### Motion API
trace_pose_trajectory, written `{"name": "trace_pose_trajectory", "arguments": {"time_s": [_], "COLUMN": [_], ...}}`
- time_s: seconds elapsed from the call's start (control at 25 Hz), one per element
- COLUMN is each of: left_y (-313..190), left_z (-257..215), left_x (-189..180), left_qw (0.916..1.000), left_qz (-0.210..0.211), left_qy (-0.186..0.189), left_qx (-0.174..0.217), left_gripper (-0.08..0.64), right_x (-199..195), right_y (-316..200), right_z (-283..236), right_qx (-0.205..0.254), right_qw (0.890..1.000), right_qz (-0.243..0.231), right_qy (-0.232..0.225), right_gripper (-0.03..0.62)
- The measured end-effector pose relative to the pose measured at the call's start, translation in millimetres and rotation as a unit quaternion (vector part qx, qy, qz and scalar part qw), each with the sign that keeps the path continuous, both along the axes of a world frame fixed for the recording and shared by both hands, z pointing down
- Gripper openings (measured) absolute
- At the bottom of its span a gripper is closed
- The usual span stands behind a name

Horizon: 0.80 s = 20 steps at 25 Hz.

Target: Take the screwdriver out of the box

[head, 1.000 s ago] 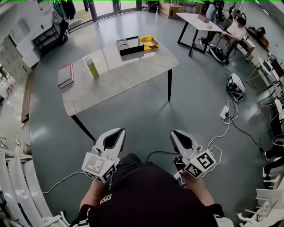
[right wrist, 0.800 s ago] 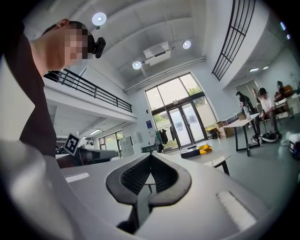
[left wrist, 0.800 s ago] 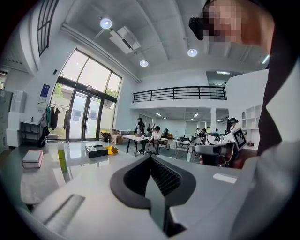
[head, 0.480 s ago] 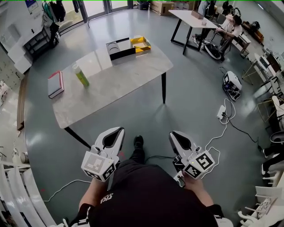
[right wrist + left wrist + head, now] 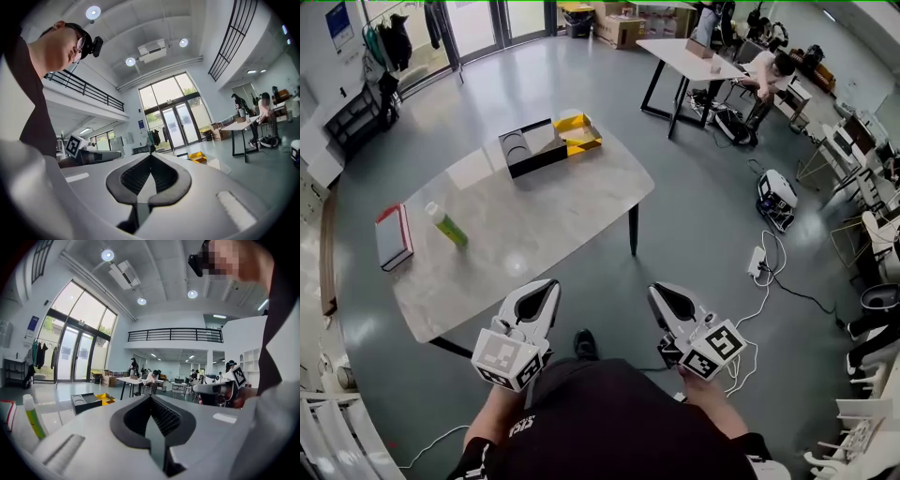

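A: Head view, set where?
B: On the person's head, looking steeply down, well back from the pale stone-topped surface. The left tool and right tool sit close at the bottom edge.
A: Tool views?
B: Each sits low behind its own jaws, facing level across the hall, with the surface far off. All three catch the black open box with a yellow insert. Each tool view glimpses the other tool alongside.

The pale grey right gripper with ribbed black pads has its jaws closed tip to tip, nothing between them. Just past its tip sits a yellow open box on a pale table. Left of the tip, the marker-cubed left gripper points the same way.
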<state>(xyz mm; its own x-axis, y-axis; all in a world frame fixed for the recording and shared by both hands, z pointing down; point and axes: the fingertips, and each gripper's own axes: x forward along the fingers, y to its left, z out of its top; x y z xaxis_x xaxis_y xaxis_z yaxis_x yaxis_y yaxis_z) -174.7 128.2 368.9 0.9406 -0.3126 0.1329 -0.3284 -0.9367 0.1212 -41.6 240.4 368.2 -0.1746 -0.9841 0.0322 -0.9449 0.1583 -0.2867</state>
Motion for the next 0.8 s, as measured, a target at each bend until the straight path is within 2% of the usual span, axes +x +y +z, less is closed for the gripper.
{"name": "trace_pose_trajectory", "arguments": {"time_s": [0.16,0.4,0.6,0.8], "left_y": [-40,-85,-115,-151], "left_z": [-9,-9,3,13], "left_x": [31,53,60,86], "left_qw": [0.9995,0.9991,0.9996,0.9995], "left_qz": [0.028,0.038,0.022,-0.008], "left_qy": [0.004,-0.005,-0.018,-0.027], "left_qx": [0.015,0.015,-0.002,-0.011], "left_gripper": [0.002,0.002,0.002,0.002], "right_x": [20,32,48,74], "right_y": [-49,-101,-140,-187], "right_z": [-3,4,14,24], "right_qx": [0.004,0.003,-0.009,-0.015], "right_qw": [1.000,1.000,0.999,0.998], "right_qz": [0.006,0.000,-0.016,-0.052], "right_qy": [-0.004,-0.022,-0.034,-0.043], "right_gripper": [0.014,0.014,0.014,0.014]}}
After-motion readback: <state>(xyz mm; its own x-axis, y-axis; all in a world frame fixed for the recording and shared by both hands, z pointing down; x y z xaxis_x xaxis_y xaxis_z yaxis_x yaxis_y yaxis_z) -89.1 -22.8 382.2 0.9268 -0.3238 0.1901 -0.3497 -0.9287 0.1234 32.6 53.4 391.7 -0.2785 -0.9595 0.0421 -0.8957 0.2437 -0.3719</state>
